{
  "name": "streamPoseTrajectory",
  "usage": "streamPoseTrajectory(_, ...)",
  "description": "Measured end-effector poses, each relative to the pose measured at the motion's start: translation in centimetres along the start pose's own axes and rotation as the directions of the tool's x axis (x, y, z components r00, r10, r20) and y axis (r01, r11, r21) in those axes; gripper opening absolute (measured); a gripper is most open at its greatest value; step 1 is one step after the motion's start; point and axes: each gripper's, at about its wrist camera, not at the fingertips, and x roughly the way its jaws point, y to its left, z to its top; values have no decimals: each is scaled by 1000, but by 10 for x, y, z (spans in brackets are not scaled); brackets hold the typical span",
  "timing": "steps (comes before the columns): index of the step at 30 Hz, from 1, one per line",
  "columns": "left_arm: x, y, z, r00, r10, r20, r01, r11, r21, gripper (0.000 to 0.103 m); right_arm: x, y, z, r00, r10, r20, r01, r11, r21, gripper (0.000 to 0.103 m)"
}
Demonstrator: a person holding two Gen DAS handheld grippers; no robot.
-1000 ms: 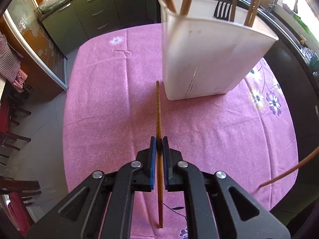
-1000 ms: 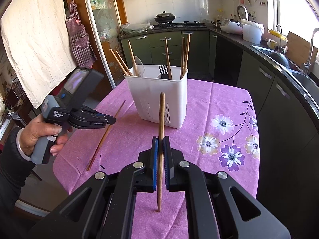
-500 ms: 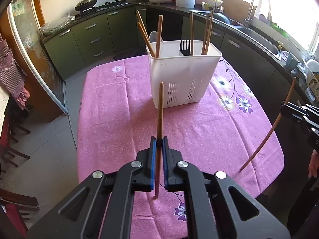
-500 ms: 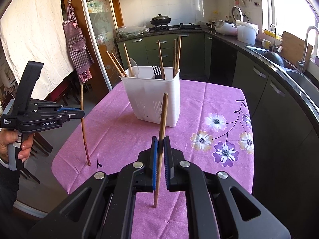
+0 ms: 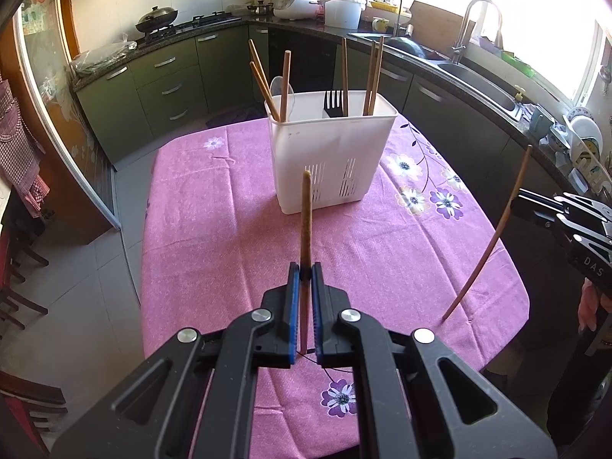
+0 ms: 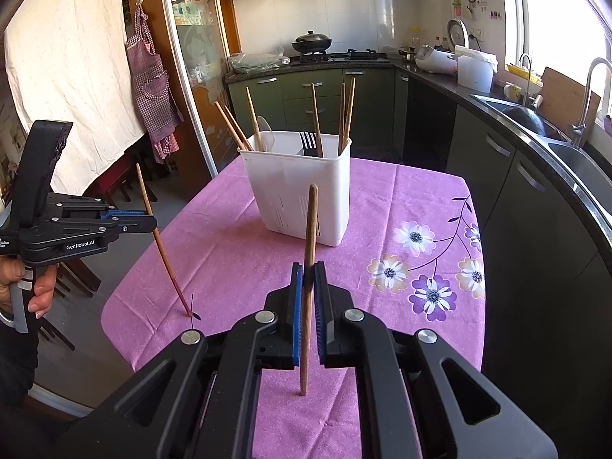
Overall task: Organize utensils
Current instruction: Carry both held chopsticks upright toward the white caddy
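Both grippers, left (image 5: pixel 302 273) and right (image 6: pixel 308 271), each clamp one upright chopstick (image 5: pixel 305 222).

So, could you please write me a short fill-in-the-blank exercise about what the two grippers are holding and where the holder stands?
1. The left gripper is shut on a single ____.
2. The white holder stands on a tablecloth whose main colour is ____.
3. The black utensil standing in the holder is a ____.
4. The chopstick in the right gripper is not yet in the ____.

Missing words: chopstick; pink; fork; holder
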Motion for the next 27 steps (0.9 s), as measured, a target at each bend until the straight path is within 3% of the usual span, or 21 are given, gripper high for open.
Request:
streamPoseTrajectory(9, 2, 2, 8, 1000, -11, 7, 11, 1000, -1, 6, 12, 2, 11, 1000, -3, -11, 3, 1000, -8, 3)
streamPoseTrajectory(13, 2, 2, 9, 1000, -15, 8, 15, 1000, -2, 6, 50, -15, 17, 993, 37, -111, -31, 998, 49, 4)
streamPoseTrajectory(15, 1, 2, 9, 1000, -16, 11, 16, 1000, 2, 6, 83, -28, 19, 980, 36, -198, -22, 997, 76, 5)
streamPoseTrajectory(16, 0, 1, 9, 1000, -15, 12, 15, 1000, 3, 6, 103, -36, 19, 967, 43, -251, -18, 995, 99, 12)
streamPoseTrajectory(19, -3, 1, 8, 1000, -19, 17, 19, 1000, 8, 6, 153, -53, 15, 930, 29, -367, 25, 989, 143, 15)
streamPoseTrajectory(25, -2, -1, 6, 999, -31, 11, 31, 999, 29, 6, 206, -72, 9, 890, -22, -455, 133, 968, 213, 15)
streamPoseTrajectory(27, -1, -1, 5, 999, -39, 9, 39, 999, 36, 6, 214, -72, 8, 887, -20, -462, 142, 963, 230, 15)
